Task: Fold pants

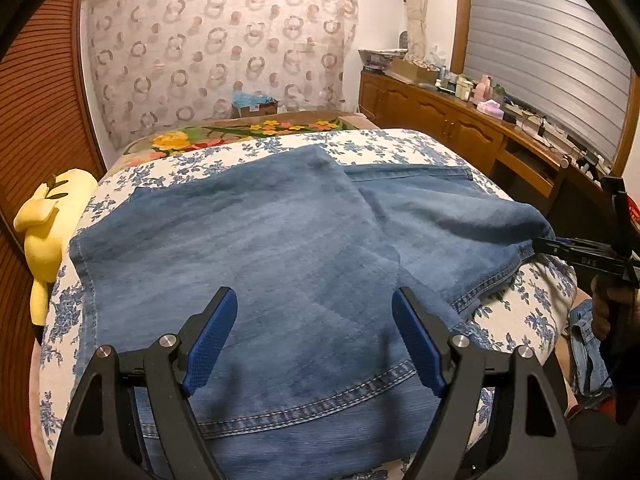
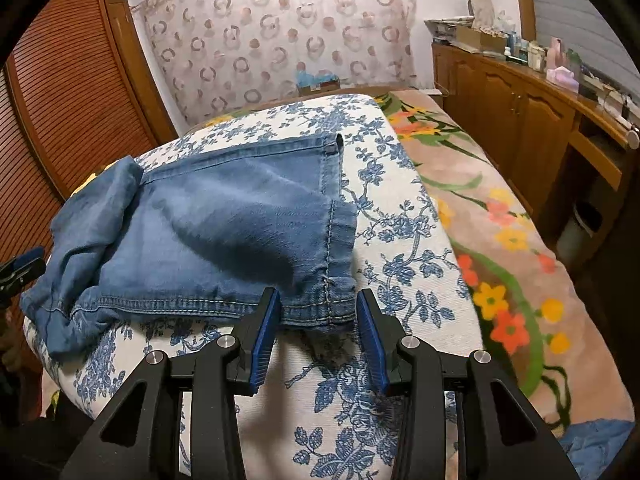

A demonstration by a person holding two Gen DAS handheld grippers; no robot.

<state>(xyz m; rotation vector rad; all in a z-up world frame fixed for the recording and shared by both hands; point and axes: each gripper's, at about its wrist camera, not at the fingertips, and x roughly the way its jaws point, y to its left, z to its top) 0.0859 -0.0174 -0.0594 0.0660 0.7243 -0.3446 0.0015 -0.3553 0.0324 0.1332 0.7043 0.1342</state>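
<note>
— Left claw (image 1: 314,334)?
— Spread wide, hanging over the jeans (image 1: 260,264), gripping nothing.
— Right claw (image 2: 318,332)?
— Parted too, straddling the frayed hem corner (image 2: 334,312) of a leg; not closed on the cloth.
— Where are the jeans?
— Spread on the blue-flowered bedspread (image 2: 400,216), folded over, long axis across the bed; hems toward the right claw, the bunched other end toward the left.
— Any containers?
— Cardboard box (image 1: 256,107) past the bed by the curtain (image 1: 220,48), holding something blue, too blurred to name. Clutter on the wooden sideboard (image 1: 448,120). Yellow plush (image 1: 44,224) at the bed's left edge.
</note>
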